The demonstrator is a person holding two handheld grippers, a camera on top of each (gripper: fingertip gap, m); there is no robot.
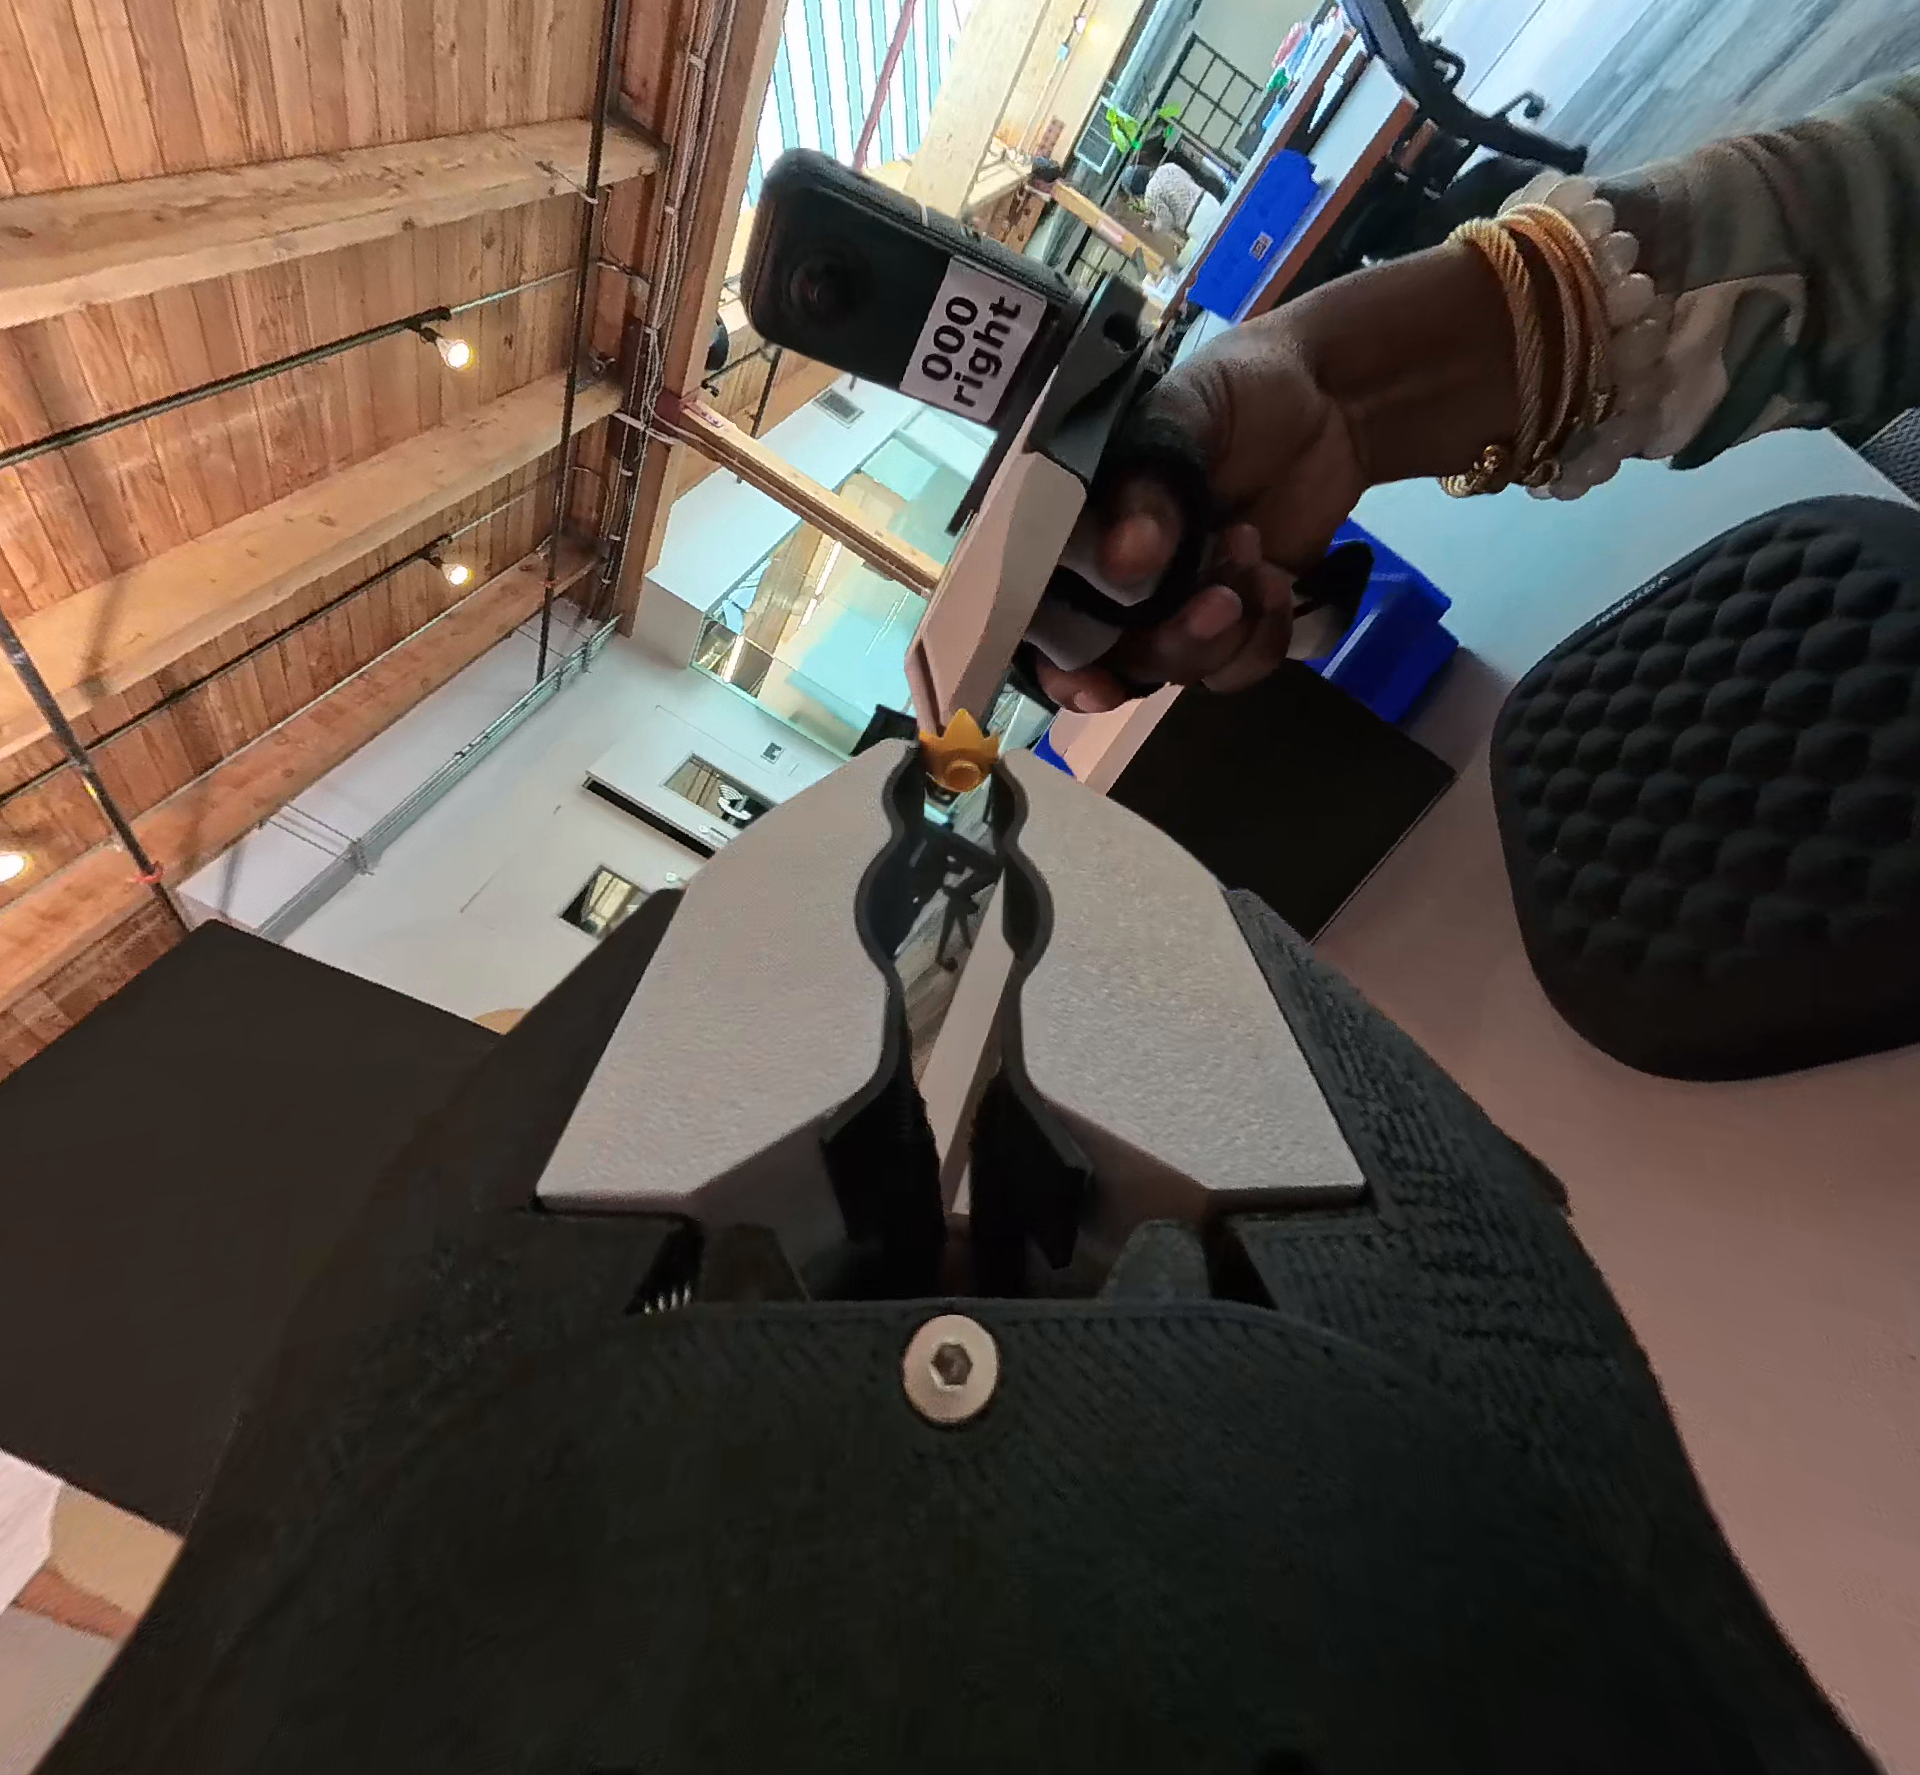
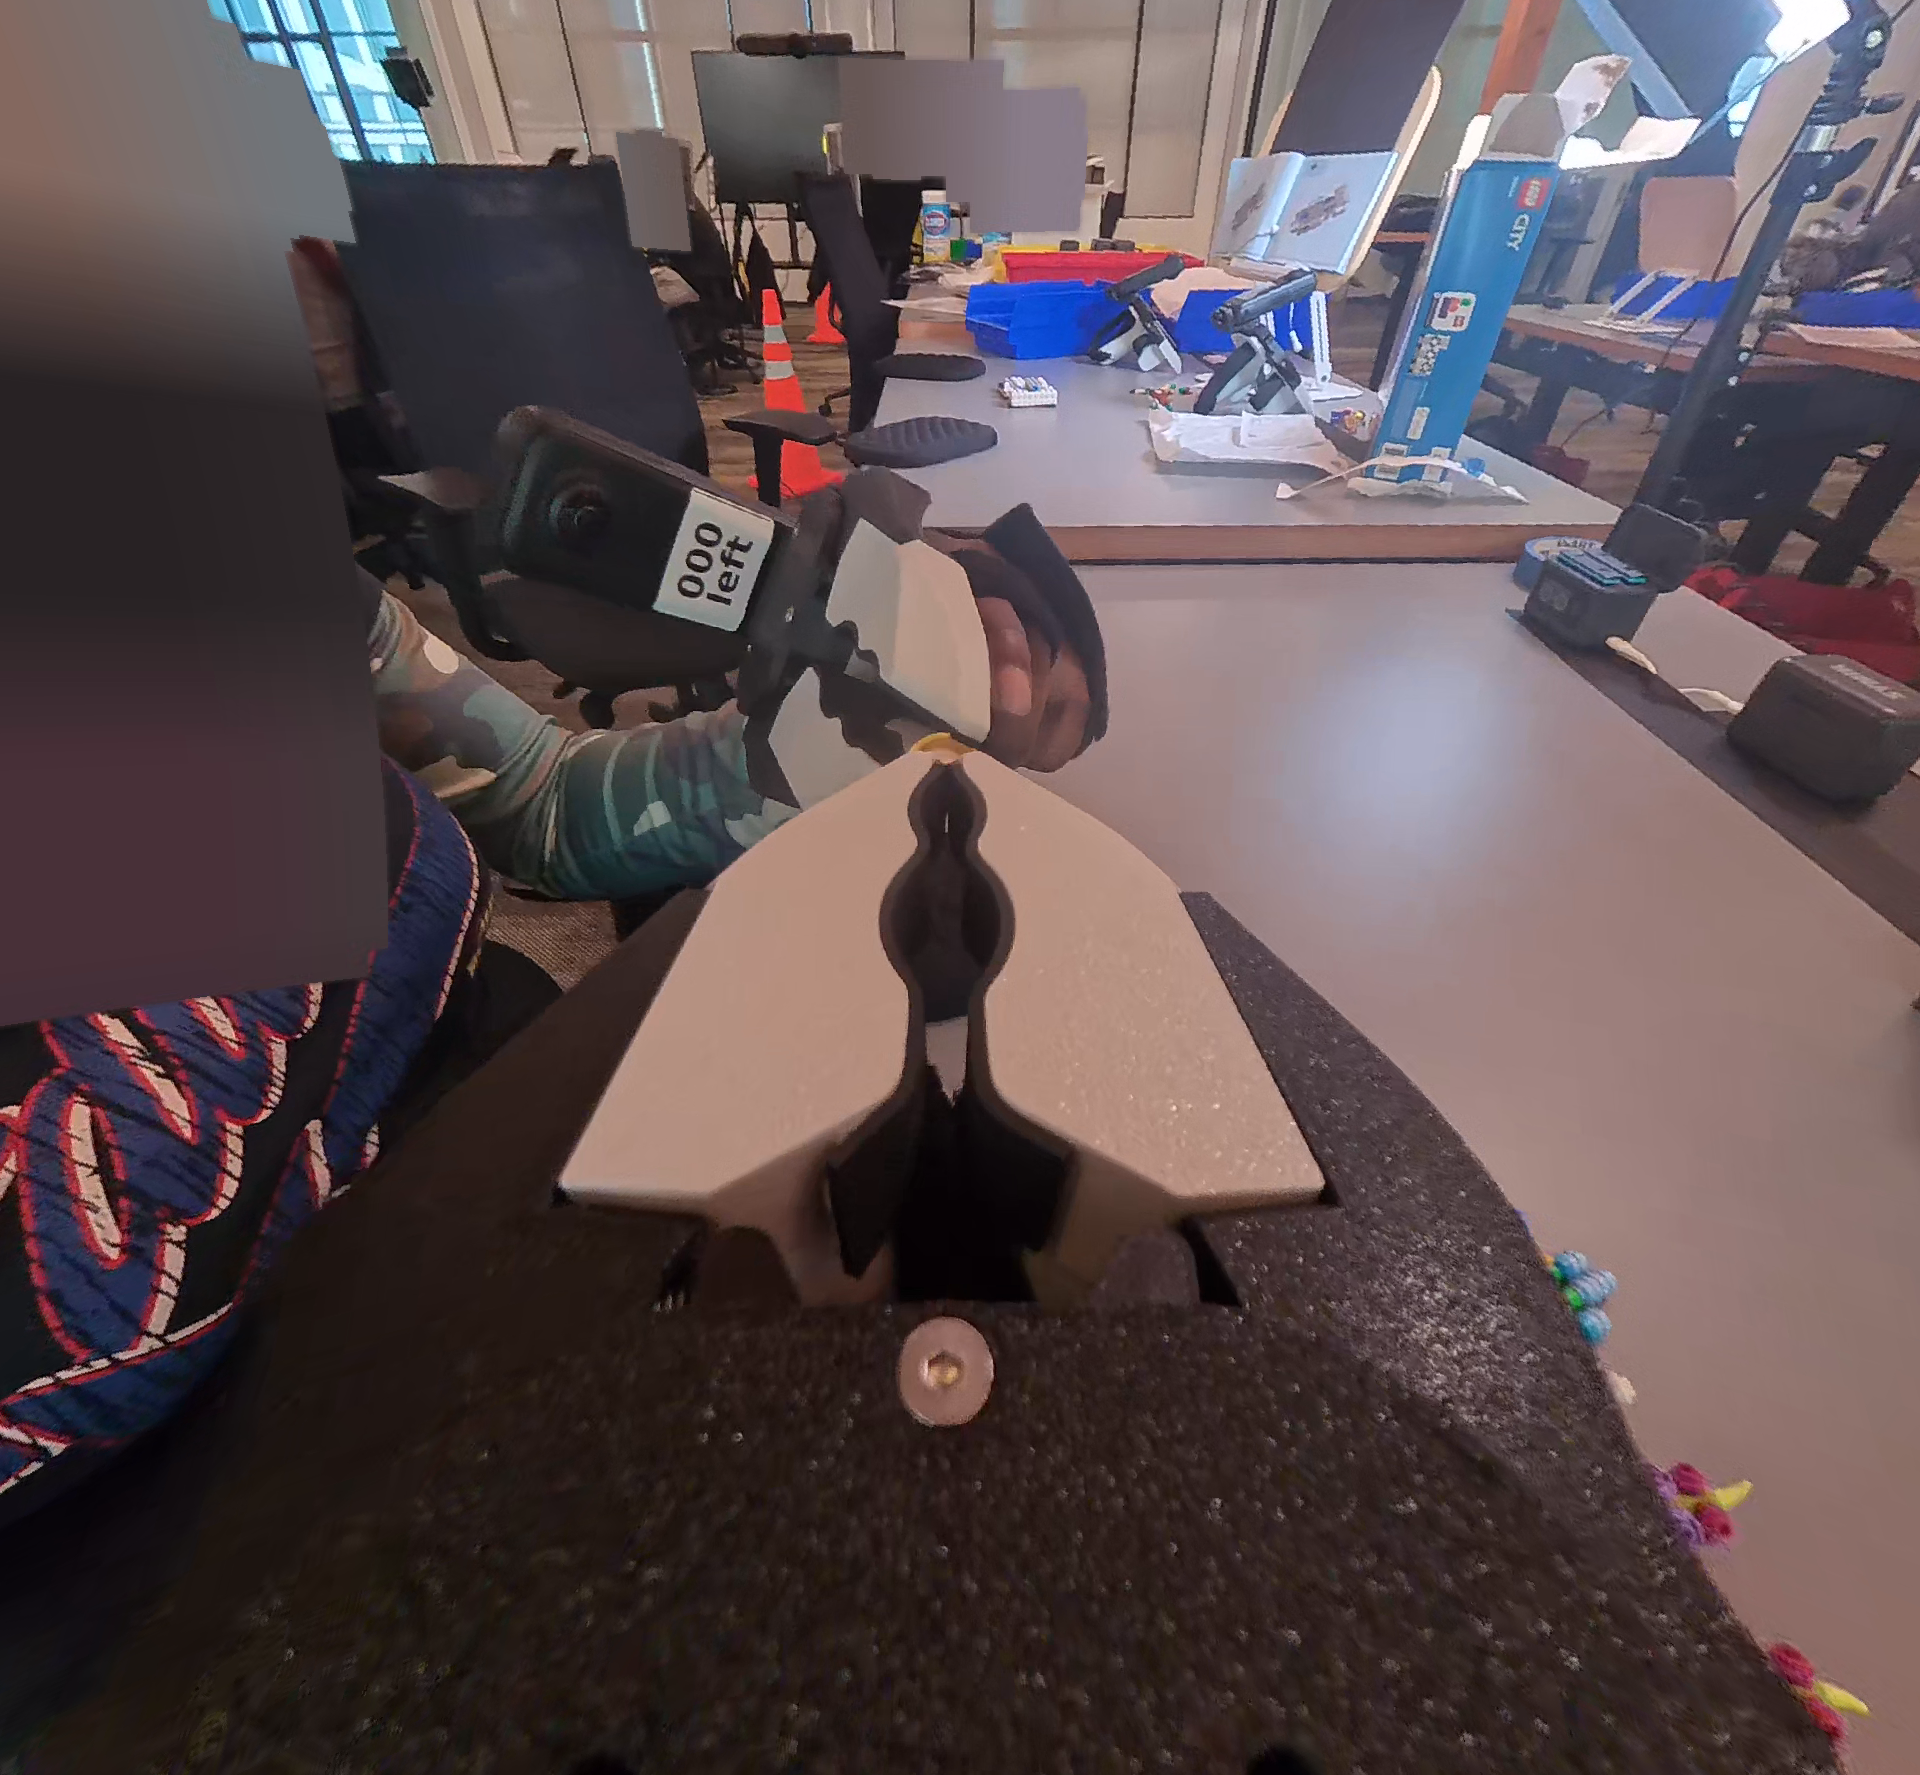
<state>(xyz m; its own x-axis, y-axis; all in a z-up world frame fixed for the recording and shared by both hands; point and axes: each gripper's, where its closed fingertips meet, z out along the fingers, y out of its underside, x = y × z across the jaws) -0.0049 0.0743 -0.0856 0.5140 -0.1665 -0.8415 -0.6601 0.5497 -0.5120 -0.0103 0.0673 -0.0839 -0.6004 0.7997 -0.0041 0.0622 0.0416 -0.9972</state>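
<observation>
- Small yellow crown-shaped piece [image 1: 958, 755]: pinched at the tips of the left hand-held gripper [image 1: 958, 769], raised clear of the tabletop [image 2: 1455, 842].
- Right hand-held gripper [image 2: 948, 765]: nearly closed, tips meeting the same piece.
- Risk: grip is minimal; any twist or uneven pull could likely pop it loose.

Right claw [image 2: 948, 767], tips together, meets the left claw [image 2: 961, 738] at a small yellow piece [image 2: 940, 742] above the grey bench [image 2: 1455, 842]

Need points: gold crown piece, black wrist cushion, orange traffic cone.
gold crown piece [image 1: 958, 755], left wrist view, its front face.
black wrist cushion [image 1: 1714, 790], left wrist view, dimpled top.
orange traffic cone [image 2: 781, 385], right wrist view, mid-body.
</observation>
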